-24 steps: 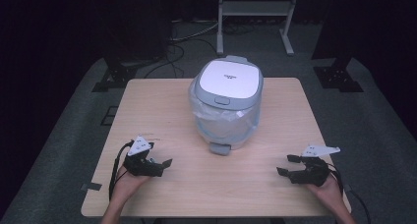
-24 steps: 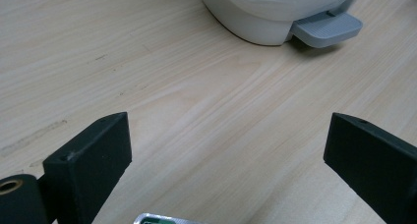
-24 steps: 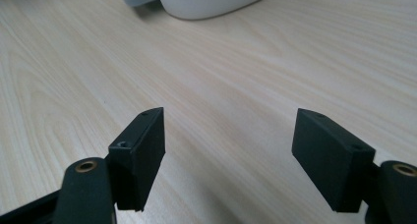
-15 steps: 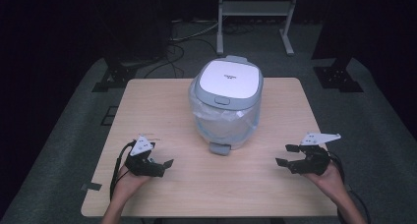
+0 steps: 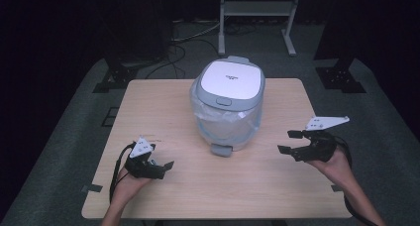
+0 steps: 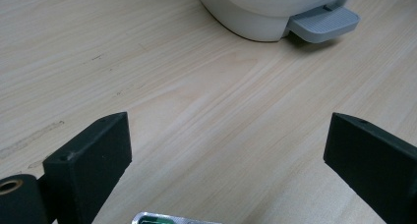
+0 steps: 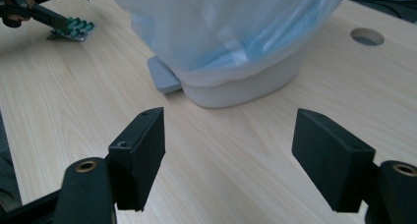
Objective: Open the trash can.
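A pale wooden table (image 5: 163, 107) carries a white pedal bin (image 5: 229, 104) with a grey-rimmed lid and a clear plastic liner bunched around its body. The lid bears a small line of grey writing, too small to read.

The left gripper (image 5: 159, 167) sits low on the table, well short of the bin and off to its near left. In the left gripper view its two black fingers (image 6: 91, 162) are spread wide with bare wood between them. Just behind their tips, at the bottom edge of that view, a sliver of a blister pack (image 6: 173, 219) peeks in, mostly cut off. In the right gripper view the same pack (image 7: 72, 29) shows green pills in silver foil, lying on the table under the left gripper's tips; whether they touch it cannot be made out. No print on the foil is legible.

The right gripper (image 5: 288, 141) is held on the bin's other side, its fingers (image 7: 138, 155) also spread wide and holding nothing. Ahead of them stand the bin's base and its grey foot pedal (image 7: 164, 75); the liner hides the bin's upper body. A round hole (image 7: 367, 36) in the tabletop lies beyond the right-hand finger.
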The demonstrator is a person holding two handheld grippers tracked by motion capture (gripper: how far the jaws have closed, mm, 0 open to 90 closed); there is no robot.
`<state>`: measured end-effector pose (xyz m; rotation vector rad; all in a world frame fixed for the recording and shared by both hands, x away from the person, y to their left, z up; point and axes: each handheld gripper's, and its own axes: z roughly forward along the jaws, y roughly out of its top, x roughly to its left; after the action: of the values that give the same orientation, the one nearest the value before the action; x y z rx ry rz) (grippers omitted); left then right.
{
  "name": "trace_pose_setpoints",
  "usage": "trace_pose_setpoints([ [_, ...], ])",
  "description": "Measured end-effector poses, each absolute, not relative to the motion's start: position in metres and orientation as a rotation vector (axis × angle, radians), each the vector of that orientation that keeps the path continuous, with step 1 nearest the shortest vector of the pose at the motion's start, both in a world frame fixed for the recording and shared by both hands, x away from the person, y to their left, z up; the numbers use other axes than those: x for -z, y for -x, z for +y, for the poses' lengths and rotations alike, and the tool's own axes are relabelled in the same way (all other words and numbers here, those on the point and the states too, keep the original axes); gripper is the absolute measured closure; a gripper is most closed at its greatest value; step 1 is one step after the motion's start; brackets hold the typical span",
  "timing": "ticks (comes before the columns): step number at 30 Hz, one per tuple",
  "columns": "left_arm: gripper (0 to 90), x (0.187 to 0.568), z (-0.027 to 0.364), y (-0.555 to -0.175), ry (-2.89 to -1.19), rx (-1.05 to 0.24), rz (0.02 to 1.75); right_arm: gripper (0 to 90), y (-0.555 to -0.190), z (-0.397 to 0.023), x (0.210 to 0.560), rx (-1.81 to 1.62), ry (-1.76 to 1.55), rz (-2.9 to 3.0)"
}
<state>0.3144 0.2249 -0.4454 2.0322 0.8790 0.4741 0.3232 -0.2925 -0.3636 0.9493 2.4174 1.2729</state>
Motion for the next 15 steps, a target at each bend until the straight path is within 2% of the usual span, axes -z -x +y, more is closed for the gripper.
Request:
trace_pose_setpoints([
  [15,3.1,0.445,0.224,-0.313,-2.030,-0.475,0.880,28.5,-0.327,-0.281,0.308,-1.274,-0.859,2.412],
])
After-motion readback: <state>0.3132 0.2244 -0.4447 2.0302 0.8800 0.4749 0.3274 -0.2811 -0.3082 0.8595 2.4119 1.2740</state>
